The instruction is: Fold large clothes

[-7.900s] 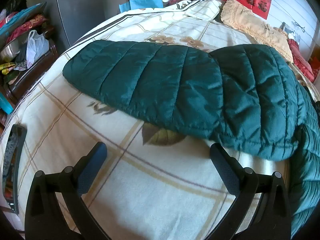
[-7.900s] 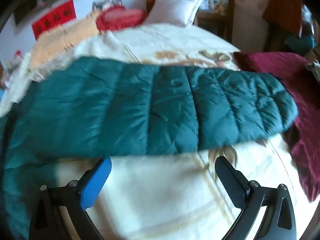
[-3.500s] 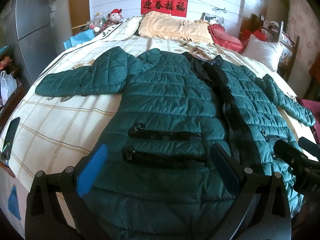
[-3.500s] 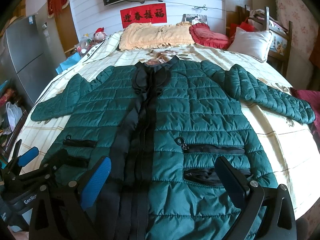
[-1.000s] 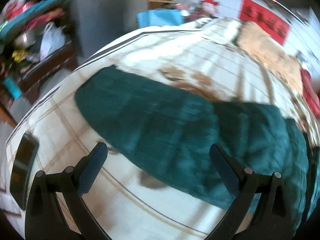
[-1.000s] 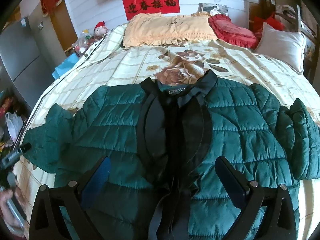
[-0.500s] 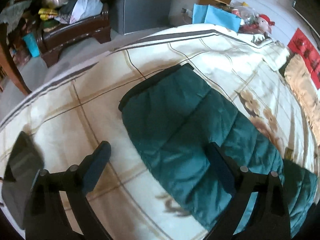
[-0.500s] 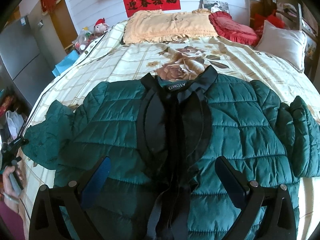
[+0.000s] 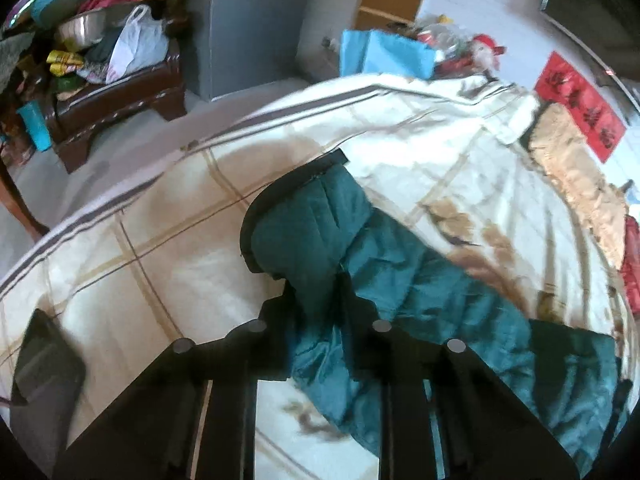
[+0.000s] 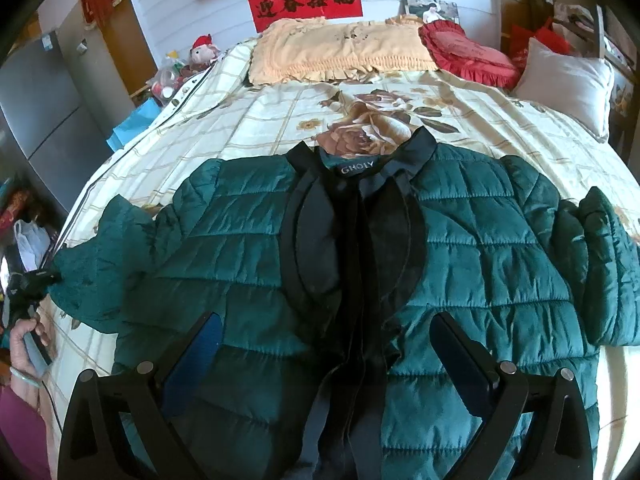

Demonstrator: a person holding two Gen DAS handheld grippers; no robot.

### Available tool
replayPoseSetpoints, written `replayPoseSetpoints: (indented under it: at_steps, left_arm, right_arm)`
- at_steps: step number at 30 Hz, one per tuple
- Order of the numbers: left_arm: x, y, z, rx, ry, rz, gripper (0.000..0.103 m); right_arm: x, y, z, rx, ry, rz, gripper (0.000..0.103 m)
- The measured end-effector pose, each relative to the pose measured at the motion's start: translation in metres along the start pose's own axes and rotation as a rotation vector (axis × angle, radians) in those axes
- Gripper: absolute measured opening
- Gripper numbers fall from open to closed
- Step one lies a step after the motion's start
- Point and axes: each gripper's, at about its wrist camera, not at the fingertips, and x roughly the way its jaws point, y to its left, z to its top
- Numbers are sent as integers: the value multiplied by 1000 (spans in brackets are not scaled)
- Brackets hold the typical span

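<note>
A dark green quilted jacket (image 10: 480,264) with a black collar and front placket lies face up on the bed. Its right sleeve (image 10: 608,264) is folded back at the far right. My left gripper (image 9: 316,292) is shut on the jacket's left sleeve (image 9: 400,272) near the black cuff (image 9: 288,188), lifting it off the bedspread. That gripper also shows at the left edge of the right wrist view (image 10: 36,280). My right gripper (image 10: 328,344) is open and empty, hovering over the jacket's front.
The bed has a cream floral bedspread (image 10: 248,120) with yellow, red and white pillows (image 10: 340,52) at its head. A black phone (image 9: 44,360) lies near the bed's left edge. A cluttered wooden bench (image 9: 116,88) and grey cabinet (image 9: 248,20) stand left of the bed.
My left gripper has closed on the sleeve near the cuff and raised it. The right gripper has stayed over the jacket's front, moving very little.
</note>
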Motion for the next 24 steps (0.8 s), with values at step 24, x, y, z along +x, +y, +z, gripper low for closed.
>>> replayPoseSetpoints:
  at_steps: [24]
  left_arm:
    - [-163,-162,-87,373,-103,-329,12]
  right_arm:
    - [-56,-40,-20,37,-78,-17,103]
